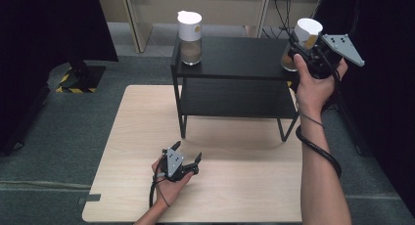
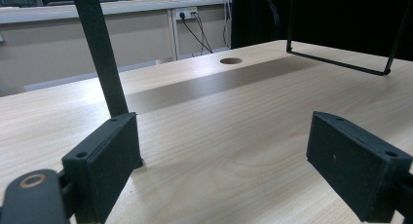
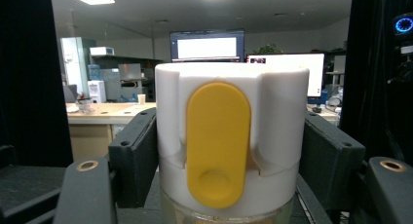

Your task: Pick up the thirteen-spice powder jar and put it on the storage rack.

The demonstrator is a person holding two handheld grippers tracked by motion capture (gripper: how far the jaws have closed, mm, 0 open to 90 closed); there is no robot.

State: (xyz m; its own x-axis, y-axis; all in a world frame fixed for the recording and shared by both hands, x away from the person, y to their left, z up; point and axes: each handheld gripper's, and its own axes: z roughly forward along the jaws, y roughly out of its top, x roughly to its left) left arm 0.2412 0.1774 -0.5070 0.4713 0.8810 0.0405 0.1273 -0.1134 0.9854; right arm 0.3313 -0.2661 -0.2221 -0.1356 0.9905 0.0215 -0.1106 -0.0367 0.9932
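Gripping a seasoning jar (image 1: pixel 302 41) by its white lid (image 3: pixel 229 136), my right gripper (image 1: pixel 313 54) holds it upright at the right end of the black shelf's (image 1: pixel 235 58) top tier, apparently lifted just off the edge. My jaws clamp either side of the lid, its yellow flip tab (image 3: pixel 218 143) facing me, so the contents stay level. A matching jar (image 1: pixel 190 37) stands at the shelf's left end. My left gripper (image 1: pixel 185 159) rests on the bench (image 1: pixel 147 137), jaws wide and empty, clear of the work.
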